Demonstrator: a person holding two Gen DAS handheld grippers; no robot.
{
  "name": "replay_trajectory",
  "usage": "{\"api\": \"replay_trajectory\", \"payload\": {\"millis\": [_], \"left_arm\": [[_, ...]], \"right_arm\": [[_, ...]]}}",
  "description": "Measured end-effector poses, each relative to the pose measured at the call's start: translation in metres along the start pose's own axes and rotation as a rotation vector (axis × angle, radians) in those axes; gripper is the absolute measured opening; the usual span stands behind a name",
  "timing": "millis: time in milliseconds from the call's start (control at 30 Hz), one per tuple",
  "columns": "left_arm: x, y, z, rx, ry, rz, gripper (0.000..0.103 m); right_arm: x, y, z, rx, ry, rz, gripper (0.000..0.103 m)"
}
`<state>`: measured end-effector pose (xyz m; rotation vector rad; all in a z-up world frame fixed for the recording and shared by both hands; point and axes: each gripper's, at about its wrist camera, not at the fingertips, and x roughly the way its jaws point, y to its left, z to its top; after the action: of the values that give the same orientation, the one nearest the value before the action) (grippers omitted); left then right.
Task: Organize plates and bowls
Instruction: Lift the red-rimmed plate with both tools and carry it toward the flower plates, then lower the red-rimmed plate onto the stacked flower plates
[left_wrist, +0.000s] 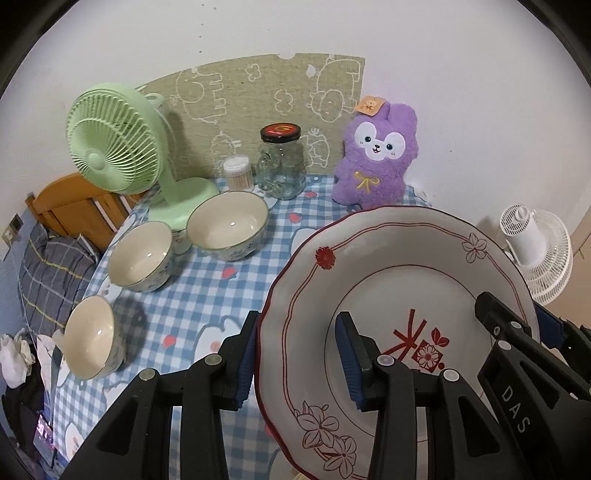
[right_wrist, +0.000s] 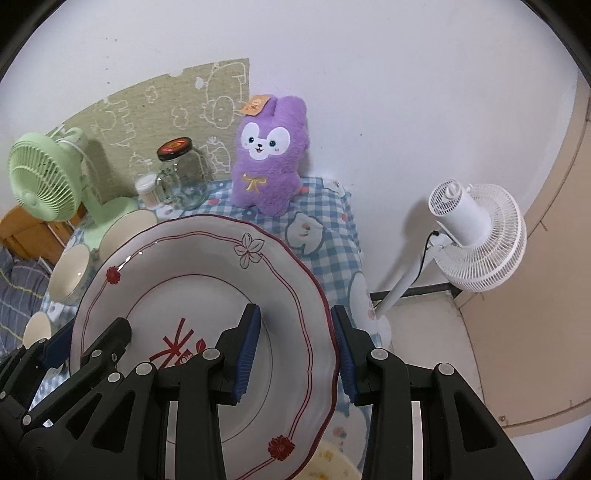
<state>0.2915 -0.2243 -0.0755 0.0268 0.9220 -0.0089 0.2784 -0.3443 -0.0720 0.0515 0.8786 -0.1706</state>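
A large white plate (left_wrist: 388, 280) with a red scalloped rim and flower prints hangs tilted above the blue checked table (left_wrist: 207, 291). My left gripper (left_wrist: 299, 362) is shut on its left rim, one blue pad on each side of the rim. On the opposite edge of the plate (right_wrist: 192, 266), my right gripper (right_wrist: 295, 354) is shut the same way. Each view also shows the other gripper on the far rim: the right gripper (left_wrist: 517, 314) and the left gripper (right_wrist: 86, 338). Three cream bowls stand on the left of the table: a large bowl (left_wrist: 227, 225), a middle bowl (left_wrist: 140, 256) and a near bowl (left_wrist: 92, 336).
Along the wall stand a green desk fan (left_wrist: 110, 147), a cotton swab tub (left_wrist: 238, 171), a glass jar (left_wrist: 280, 162) with a black lid and a purple plush toy (left_wrist: 376, 155). A white standing fan (right_wrist: 476, 236) is on the floor right of the table. Bedding lies to the left.
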Motion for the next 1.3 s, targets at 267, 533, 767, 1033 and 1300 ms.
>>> {"api": "replay_trajectory", "payload": {"millis": [267,533,767,1033,1300], "left_arm": [[-0.031,0.010,-0.029,0.027,-0.017,-0.008,0.041],[-0.049,0.014,-0.059,0.060,-0.004,-0.045,0.041],[-0.060,0.013,-0.085,0.087,0.003,-0.076,0.041],[-0.061,0.010,-0.110,0.119,0.027,-0.098,0.041],[-0.045,0.001,-0.129,0.140,0.064,-0.113,0.041]], "right_arm": [[-0.036,0.006,-0.030,0.002,-0.020,-0.015,0.042],[-0.063,0.003,-0.066,0.029,-0.020,-0.055,0.042],[-0.078,0.000,-0.096,0.051,-0.020,-0.088,0.042],[-0.081,-0.007,-0.125,0.079,0.001,-0.111,0.043],[-0.066,-0.017,-0.143,0.101,0.028,-0.121,0.043]]}}
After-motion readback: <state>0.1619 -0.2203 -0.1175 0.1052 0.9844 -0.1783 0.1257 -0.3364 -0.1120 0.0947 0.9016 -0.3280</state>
